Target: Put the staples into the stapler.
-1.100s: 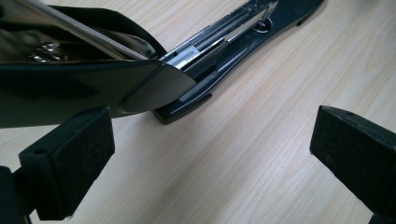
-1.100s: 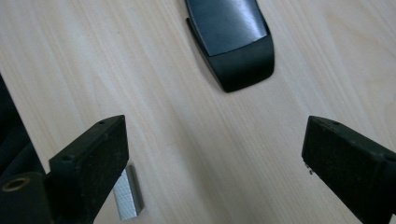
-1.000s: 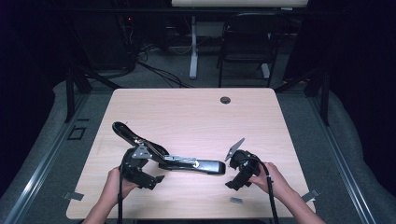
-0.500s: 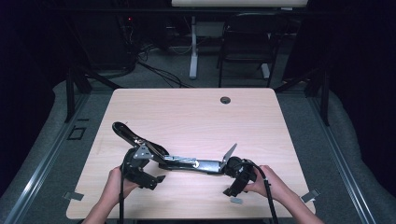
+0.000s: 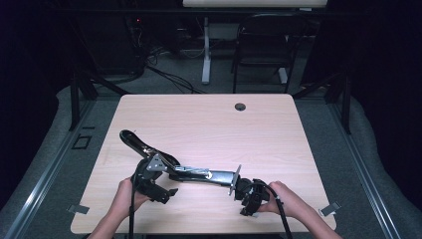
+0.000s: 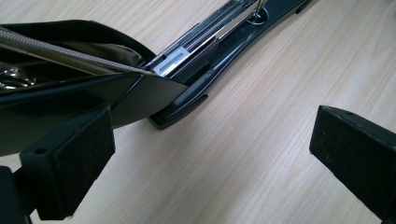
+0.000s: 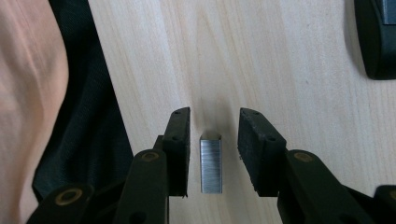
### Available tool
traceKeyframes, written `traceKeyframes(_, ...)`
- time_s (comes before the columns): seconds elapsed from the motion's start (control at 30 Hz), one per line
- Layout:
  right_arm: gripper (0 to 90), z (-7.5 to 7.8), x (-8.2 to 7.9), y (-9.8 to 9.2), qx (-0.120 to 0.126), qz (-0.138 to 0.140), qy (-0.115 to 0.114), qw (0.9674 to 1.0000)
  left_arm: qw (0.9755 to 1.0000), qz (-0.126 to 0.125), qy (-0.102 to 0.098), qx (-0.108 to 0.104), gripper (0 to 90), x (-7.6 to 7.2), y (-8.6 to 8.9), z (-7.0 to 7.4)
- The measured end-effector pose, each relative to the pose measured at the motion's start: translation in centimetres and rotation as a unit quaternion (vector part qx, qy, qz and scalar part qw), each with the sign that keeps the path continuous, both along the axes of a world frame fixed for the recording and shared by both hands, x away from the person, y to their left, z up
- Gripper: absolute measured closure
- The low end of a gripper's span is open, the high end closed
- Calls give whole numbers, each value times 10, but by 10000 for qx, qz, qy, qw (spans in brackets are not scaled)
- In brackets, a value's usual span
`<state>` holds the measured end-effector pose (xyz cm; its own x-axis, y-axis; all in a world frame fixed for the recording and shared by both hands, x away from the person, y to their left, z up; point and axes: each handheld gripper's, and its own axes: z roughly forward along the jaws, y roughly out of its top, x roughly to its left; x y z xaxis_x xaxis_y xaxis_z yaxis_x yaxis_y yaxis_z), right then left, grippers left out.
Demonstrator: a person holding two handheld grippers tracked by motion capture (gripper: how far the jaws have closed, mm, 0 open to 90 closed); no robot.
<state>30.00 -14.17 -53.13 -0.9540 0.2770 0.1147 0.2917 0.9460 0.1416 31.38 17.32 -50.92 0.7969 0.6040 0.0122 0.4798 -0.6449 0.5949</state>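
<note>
A long black stapler (image 5: 199,174) lies swung open on the wooden table (image 5: 209,124), its lid raised at the left end. My left gripper (image 5: 155,179) sits at that hinge end. In the left gripper view, my left gripper (image 6: 212,154) is open wide, with the glossy lid (image 6: 93,93) over the left pad and the base (image 6: 219,60) beyond. A short strip of staples (image 7: 210,163) lies flat on the wood. My right gripper (image 7: 214,126) straddles it; its jaws have just been closing, with a small gap at each pad. The right gripper (image 5: 245,198) is by the stapler's right end.
A round cable hole (image 5: 240,106) sits near the table's far edge. A dark chair (image 5: 261,50) and desk legs stand beyond the table. The person's sleeve and forearm (image 7: 28,93) are at the left of the right gripper view.
My right gripper has moved left and toward the table's front edge, lower over the wood, and its jaws have narrowed. The left gripper and stapler have stayed put.
</note>
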Motion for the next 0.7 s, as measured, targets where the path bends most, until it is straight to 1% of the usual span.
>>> traceKeyframes(0.03,663,-1,-1,1,-30,29,-33,10000,10000,-11,-2,-3,3,0,0,0)
traceKeyframes(0.07,663,-1,-2,2,-82,58,-19,9999,10000,-9,-25,-7,3,-1,0,0)
traceKeyframes(0.17,680,-3,-3,3,-119,117,-5,9999,10000,-14,-72,8,3,-2,0,1)
traceKeyframes(0.23,684,-4,-4,3,-235,138,-42,9996,10000,-30,-63,-21,3,-3,0,2)
traceKeyframes(0.27,686,-6,-4,3,-202,108,-26,9997,10000,-34,-63,-9,3,-3,0,2)
traceKeyframes(0.33,696,-6,-4,3,-236,129,-54,9996,10000,-32,-46,-16,3,-2,0,1)
traceKeyframes(0.5,746,-9,-6,5,-287,244,-28,9993,10000,-56,-64,-17,4,-2,0,1)
traceKeyframes(0.7,766,-12,-5,4,-351,208,-25,9992,10000,-61,-63,-20,5,-1,0,1)
